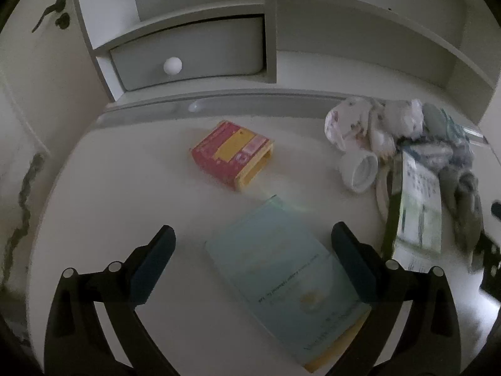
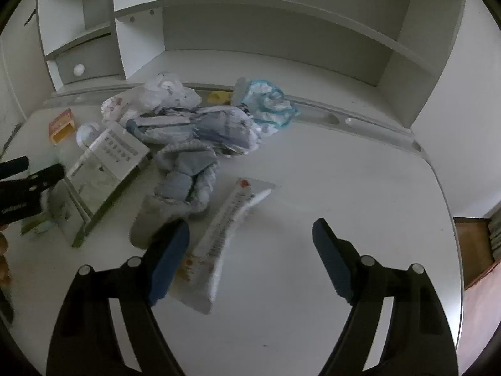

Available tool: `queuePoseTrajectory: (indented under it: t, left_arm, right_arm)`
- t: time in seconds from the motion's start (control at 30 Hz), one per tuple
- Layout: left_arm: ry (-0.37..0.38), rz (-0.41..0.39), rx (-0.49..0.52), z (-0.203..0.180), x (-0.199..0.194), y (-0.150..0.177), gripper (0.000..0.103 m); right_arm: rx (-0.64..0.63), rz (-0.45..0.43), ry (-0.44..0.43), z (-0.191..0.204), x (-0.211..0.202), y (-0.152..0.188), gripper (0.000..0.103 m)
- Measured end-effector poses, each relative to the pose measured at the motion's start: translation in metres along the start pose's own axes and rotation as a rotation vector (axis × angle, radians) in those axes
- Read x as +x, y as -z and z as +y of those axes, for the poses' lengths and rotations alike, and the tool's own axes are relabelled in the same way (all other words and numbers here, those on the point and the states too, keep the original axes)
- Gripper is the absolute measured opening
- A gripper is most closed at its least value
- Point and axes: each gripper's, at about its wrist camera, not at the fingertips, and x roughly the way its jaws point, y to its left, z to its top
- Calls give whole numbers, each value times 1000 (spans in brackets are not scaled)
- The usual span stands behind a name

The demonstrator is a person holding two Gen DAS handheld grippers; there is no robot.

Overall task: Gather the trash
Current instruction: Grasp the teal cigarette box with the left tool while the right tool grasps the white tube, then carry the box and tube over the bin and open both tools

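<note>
While both grippers' fingers stand released over the littered table [image 2: 360,188], approach is judged underway; next, the right gripper [image 2: 250,244] should be closed on the white wrapper [image 2: 225,235].

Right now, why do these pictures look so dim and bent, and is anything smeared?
Left wrist view: dim, round dark corners, shelf edges bowed by the lens; the green-edged box at right is smeared. Right wrist view: equally dim and curved; a soft sheen lies on the desk, and the wrapper near the claw looks slightly soft.
</note>
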Motion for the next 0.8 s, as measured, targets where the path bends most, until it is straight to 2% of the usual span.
queuePoseTrajectory:
  t: [0.17, 0.2, 0.27, 0.3, 0.33, 0.43, 0.57, 0.63, 0.7, 0.8]
  left_arm:
    - [10, 28, 11, 27, -9, 17, 97]
    - [34, 46, 8, 32, -9, 20, 97]
    - [66, 58, 23, 37, -10, 23, 94]
    - [78, 45, 36, 37, -13, 26, 88]
    - [82, 10, 50, 36, -21, 27, 65]
    - [105, 21, 41, 33, -24, 29, 62]
    - [131, -23, 63, 16, -42, 30, 62]
    - [145, -49, 81, 3, -55, 25, 62]
    - [173, -86, 111, -17, -71, 21, 62]
    - [234, -146, 182, -61, -99, 18, 62]
  right_arm:
    - [50, 22, -69, -21, 0, 6, 71]
    - [54, 19, -80, -21, -1, 7, 65]
    - [48, 2, -99, -18, -4, 7, 34]
    - [52, 1, -111, -18, -6, 8, 21]
    - [48, -2, -128, -16, -7, 9, 20]
    - [55, -13, -159, -19, -14, 14, 17]
    - [82, -86, -157, -32, -43, 16, 17]
    - [89, -91, -158, -38, -48, 20, 17]
    - [119, -85, -168, -48, -50, 27, 17]
    - [179, -129, -164, -74, -74, 42, 17]
